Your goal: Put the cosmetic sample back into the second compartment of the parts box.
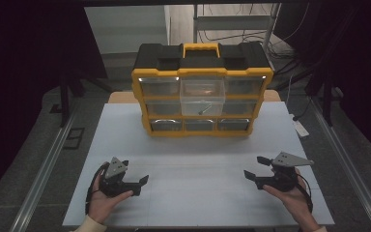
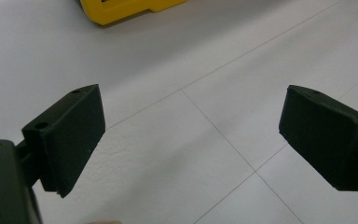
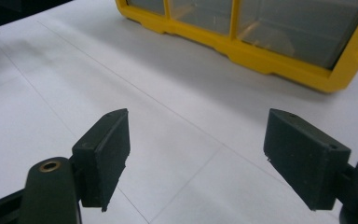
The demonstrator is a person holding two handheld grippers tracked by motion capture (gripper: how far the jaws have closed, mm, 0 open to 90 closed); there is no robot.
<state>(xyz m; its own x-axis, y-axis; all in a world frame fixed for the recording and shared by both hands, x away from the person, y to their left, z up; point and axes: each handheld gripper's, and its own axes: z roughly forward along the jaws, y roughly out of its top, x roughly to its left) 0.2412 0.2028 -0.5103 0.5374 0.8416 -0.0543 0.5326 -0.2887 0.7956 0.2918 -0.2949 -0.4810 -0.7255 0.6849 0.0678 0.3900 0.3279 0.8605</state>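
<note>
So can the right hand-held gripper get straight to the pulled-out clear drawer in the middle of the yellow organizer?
Probably yes. The right hand-held gripper has its jaws apart and nothing between them, and bare white table lies between it and the clear drawer, which juts out of the yellow organizer toward the person.

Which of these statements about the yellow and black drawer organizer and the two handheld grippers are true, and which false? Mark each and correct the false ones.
1. The yellow and black plastic drawer organizer stands on the white table. True.
2. The left gripper holds a drawer. False: its jaws stand open with nothing between them.
3. One clear middle drawer is pulled out toward the person. True.
4. The right gripper touches the organizer. False: it is well apart from it, near the table's front.
5. The organizer has a yellow carry handle on top. True.
</note>
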